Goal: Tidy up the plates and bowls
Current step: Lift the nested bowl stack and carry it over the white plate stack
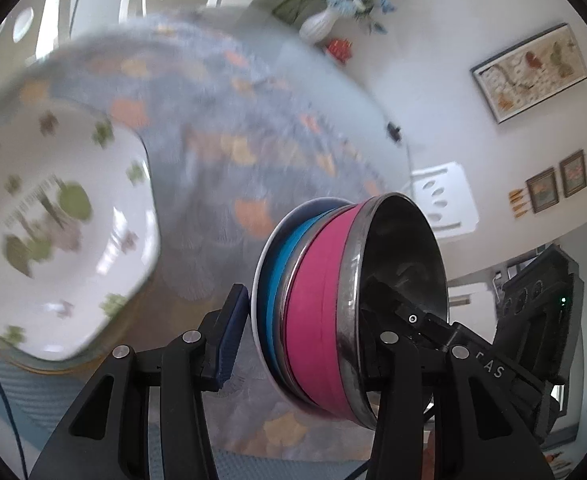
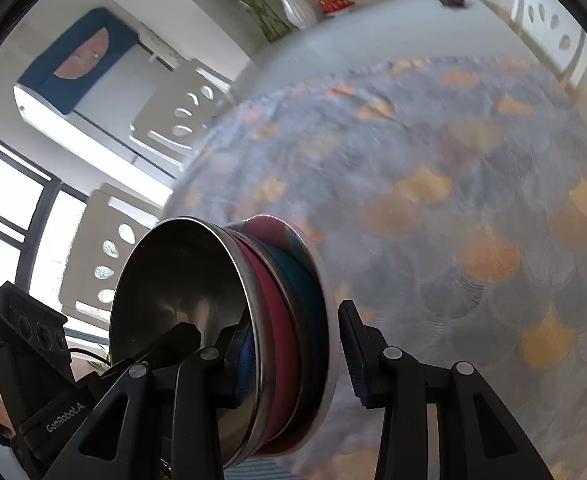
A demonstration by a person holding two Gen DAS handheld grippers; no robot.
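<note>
Held aloft over the patterned tablecloth [image 2: 473,208]: nested bowl stack [image 1: 333,312], steel bowl [image 2: 181,312] innermost, white plate [image 1: 258,276] outermost. Left gripper [image 1: 305,320] and right gripper [image 2: 289,356] both straddled the rim from opposite sides, one finger inside, one outside — spread, apparently unclamped. Stack axis lay sideways across the fingers. Decorated white dish [image 1: 53,232] sat off left, nearer the left gripper.

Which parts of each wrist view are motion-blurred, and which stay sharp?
Left wrist view: the patterned tablecloth and white plate are smeared; the stacked bowls stay sharp. Right wrist view: tablecloth blurred, bowls crisp, window blown out.
</note>
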